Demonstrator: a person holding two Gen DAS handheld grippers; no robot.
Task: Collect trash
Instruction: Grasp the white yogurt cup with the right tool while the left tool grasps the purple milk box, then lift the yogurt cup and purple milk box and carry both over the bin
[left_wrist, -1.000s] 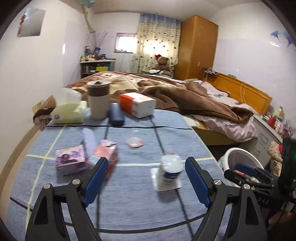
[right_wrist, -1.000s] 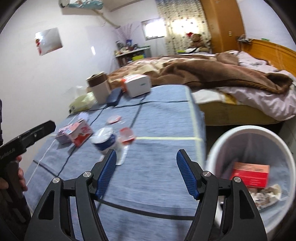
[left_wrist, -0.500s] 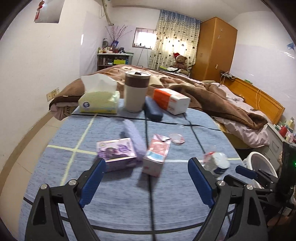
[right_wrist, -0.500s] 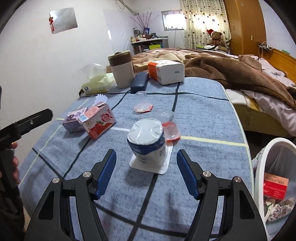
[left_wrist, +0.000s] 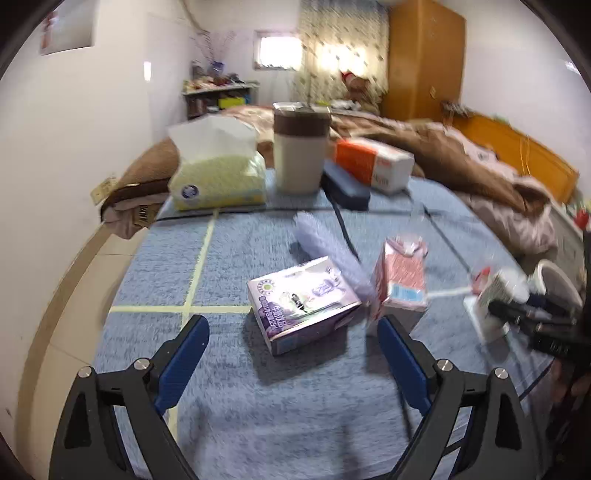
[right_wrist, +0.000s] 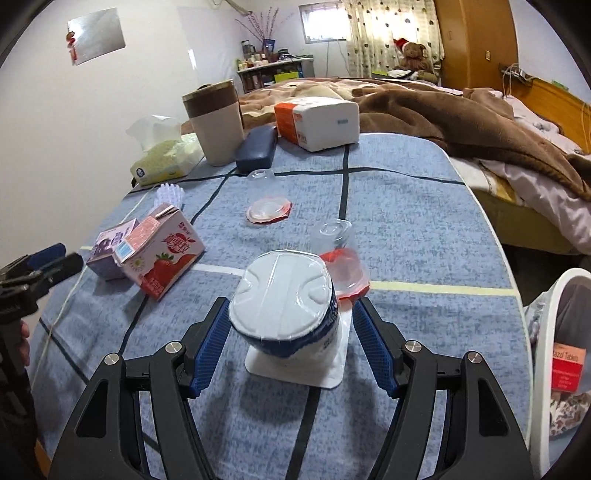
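Observation:
On the blue checked tablecloth (left_wrist: 229, 258) lie a purple carton (left_wrist: 303, 299) and a strawberry milk carton (left_wrist: 400, 280). My left gripper (left_wrist: 291, 334) hovers just short of the purple carton, its jaws opening and nothing pressed between them. In the right wrist view, a yoghurt cup (right_wrist: 284, 306) with a white foil lid stands on a flat white sheet (right_wrist: 328, 373). My right gripper (right_wrist: 291, 339) is open and straddles the cup, a pad at each side. A red jelly cup (right_wrist: 345, 273) sits just behind it. The left gripper (right_wrist: 48, 262) shows at the left edge.
A white bin (right_wrist: 546, 332) off the table's right edge holds a red box (right_wrist: 569, 365). At the far end stand a tissue pack (left_wrist: 218, 177), a tumbler (left_wrist: 299, 147), a blue case (left_wrist: 345, 188) and an orange-white pack (left_wrist: 373, 166). A clear cup (right_wrist: 330, 230) and a red-rimmed lid (right_wrist: 269, 211) lie mid-table.
My left gripper swung left from the yoghurt cup towards the purple carton and its jaws widened. My right gripper moved forward until the yoghurt cup came between its fingers.

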